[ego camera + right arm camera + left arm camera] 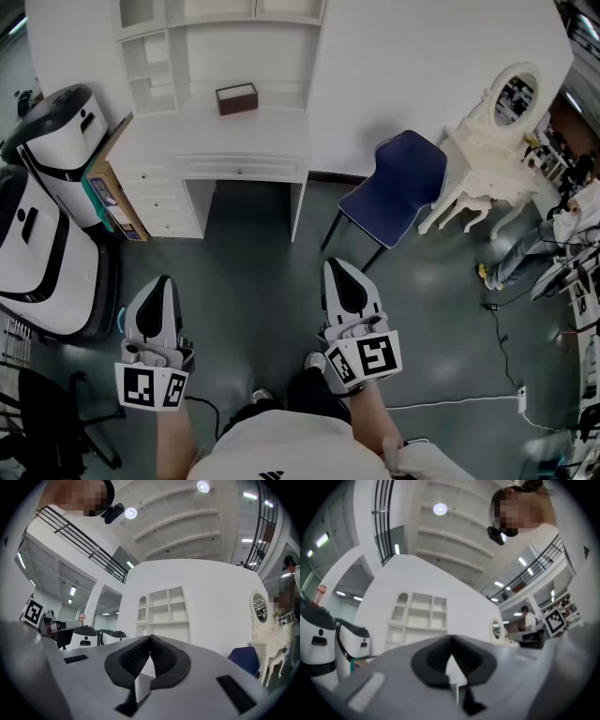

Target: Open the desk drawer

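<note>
The white desk (pixel 216 141) stands against the far wall, with a hutch of shelves on it. Its wide shallow drawer (pixel 240 171) under the top is closed, and a stack of small drawers (pixel 167 202) fills its left side. Both grippers hover over the grey floor, well short of the desk. My left gripper (pixel 160 283) is shut and holds nothing. My right gripper (pixel 336 268) is also shut and bare. In the left gripper view the jaws (pixel 451 640) meet, with the shelves (pixel 419 616) far ahead. In the right gripper view the jaws (pixel 150 638) are pressed together too.
A brown box (pixel 236 97) sits on the desk top. A blue chair (pixel 398 183) stands to the desk's right, and a white vanity table with an oval mirror (pixel 492 164) beyond it. White machines (pixel 52 150) and a cardboard box (pixel 112 192) crowd the left. Cables (pixel 502 347) run over the floor at right.
</note>
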